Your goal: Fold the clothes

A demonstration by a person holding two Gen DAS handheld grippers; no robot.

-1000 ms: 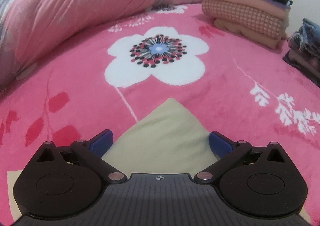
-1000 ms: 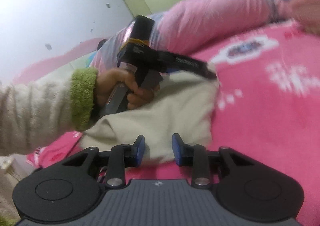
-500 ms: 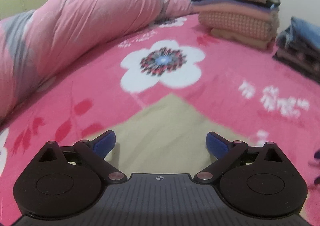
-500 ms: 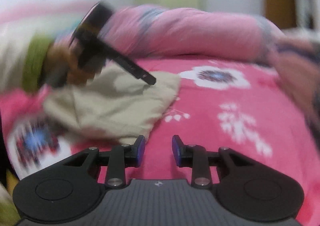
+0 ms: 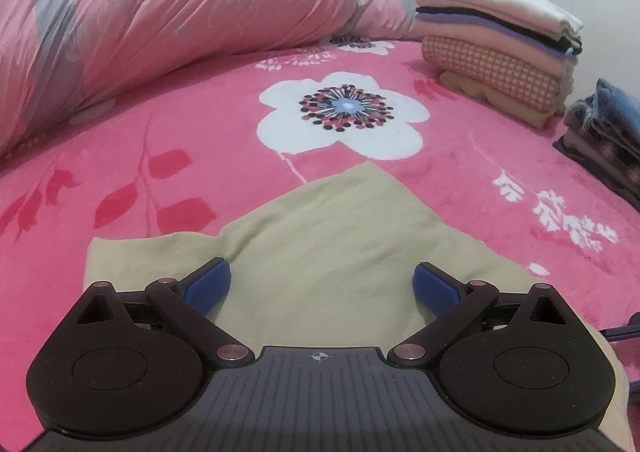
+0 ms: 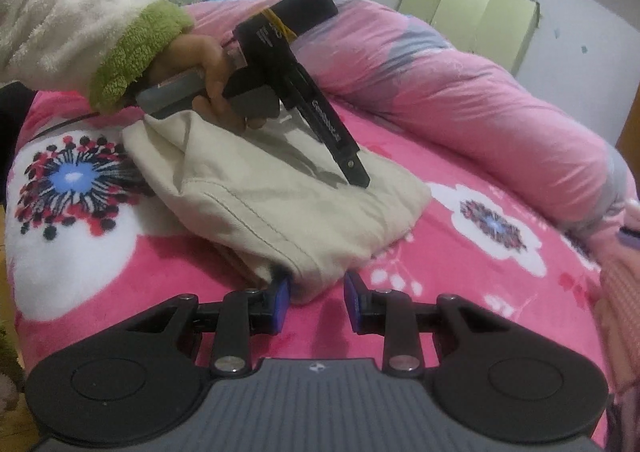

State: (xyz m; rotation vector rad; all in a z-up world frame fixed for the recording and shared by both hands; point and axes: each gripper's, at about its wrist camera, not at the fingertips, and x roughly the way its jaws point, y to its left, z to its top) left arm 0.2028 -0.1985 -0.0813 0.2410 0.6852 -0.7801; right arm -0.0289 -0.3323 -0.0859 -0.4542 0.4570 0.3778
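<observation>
The left gripper (image 5: 322, 286) hangs spread wide over the folded beige garment (image 5: 336, 244), its blue pads (image 5: 208, 284) clear of the cloth on either side, nothing pinched; seen from the right wrist, its tip rests on the fabric, probably to pin the fold flat. The right gripper (image 6: 316, 300) stands partly spread at the garment's near corner, the hem just at its left pad, not clamped, likely ready to nip that edge. The garment lies on the pink flowered bed (image 5: 200, 139), well apart from the stack of folded clothes (image 5: 496, 51) beside the rolled pink duvet (image 5: 180, 11).
</observation>
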